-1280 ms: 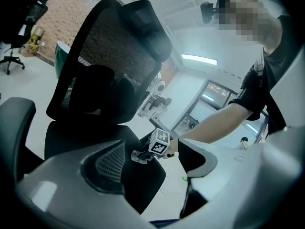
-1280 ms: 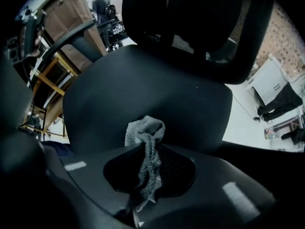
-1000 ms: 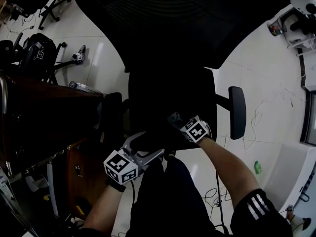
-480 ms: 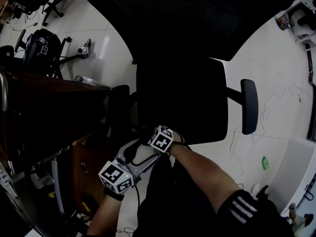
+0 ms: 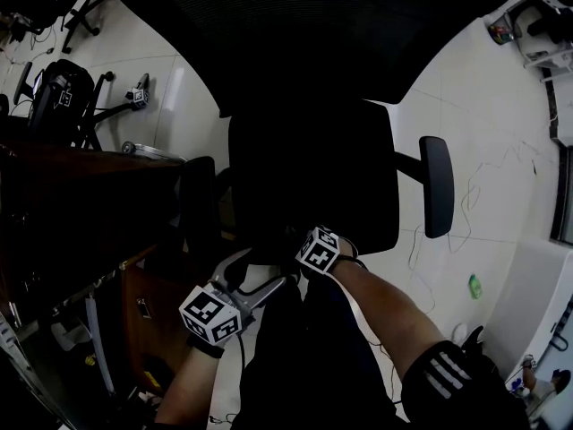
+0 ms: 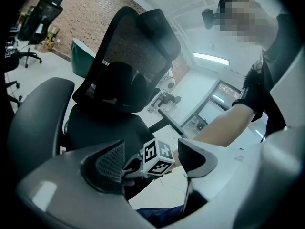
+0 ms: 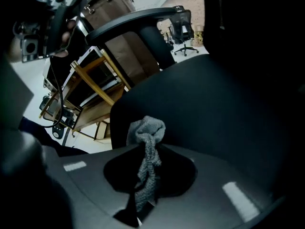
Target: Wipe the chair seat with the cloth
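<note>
White tiled floor beneath a black office chair, with a wooden desk at the left. At the front edge of the chair seat, right gripper with jaws pressed together on a bunched grey cloth, its tuft sticking out past the tips. Contact between cloth and seat unclear. Just beside, off the seat, left gripper with jaws wide apart, gripping nothing.
</note>
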{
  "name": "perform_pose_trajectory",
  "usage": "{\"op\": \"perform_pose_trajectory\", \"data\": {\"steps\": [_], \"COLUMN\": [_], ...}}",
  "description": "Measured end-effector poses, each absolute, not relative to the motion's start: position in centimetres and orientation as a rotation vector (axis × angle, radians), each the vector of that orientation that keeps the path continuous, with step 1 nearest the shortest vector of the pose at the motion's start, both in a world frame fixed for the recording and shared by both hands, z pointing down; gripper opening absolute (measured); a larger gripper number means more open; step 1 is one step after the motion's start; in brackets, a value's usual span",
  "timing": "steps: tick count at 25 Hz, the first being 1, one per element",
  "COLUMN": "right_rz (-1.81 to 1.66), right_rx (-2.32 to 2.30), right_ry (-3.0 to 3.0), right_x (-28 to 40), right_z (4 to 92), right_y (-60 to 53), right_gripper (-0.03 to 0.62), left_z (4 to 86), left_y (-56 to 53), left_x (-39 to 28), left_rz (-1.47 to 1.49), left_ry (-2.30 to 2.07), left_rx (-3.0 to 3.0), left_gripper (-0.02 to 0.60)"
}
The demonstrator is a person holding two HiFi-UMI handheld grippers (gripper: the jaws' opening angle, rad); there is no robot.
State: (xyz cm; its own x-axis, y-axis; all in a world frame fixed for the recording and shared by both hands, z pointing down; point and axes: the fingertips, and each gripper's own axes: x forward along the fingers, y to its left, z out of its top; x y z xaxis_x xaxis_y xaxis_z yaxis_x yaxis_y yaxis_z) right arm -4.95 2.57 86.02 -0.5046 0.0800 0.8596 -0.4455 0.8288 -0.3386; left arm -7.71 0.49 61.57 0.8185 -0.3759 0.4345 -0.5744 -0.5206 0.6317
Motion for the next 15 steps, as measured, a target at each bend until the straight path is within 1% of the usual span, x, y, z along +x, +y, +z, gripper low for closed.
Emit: {"op": "perform_pose_trajectory", "data": {"steps": [8,12,15], "right_rz": [0.753,0.757,0.746], "right_rx": [0.484,0.541,0.544], "right_ry": [-1.871,-1.808,-1.780], "right_x": [9.7,15.1,17.9], "right_z": [86.1,85.5,85.1], "right_y": [2.9,2.7,2.7], "right_gripper": [0.048,0.048,0.048], "left_z": [61.0,60.5,60.2], "left_y": [-1.0,-1.7,-2.1], "left_x": [-2.2,0.4,1.9], "left_rz": [0.308,0.305,0.307], "left_ry": [-0.580,-0.534,-0.509], "left_rx": [2.224,2.244,2.253], "left_gripper": [0.374,0.374,0.374]}}
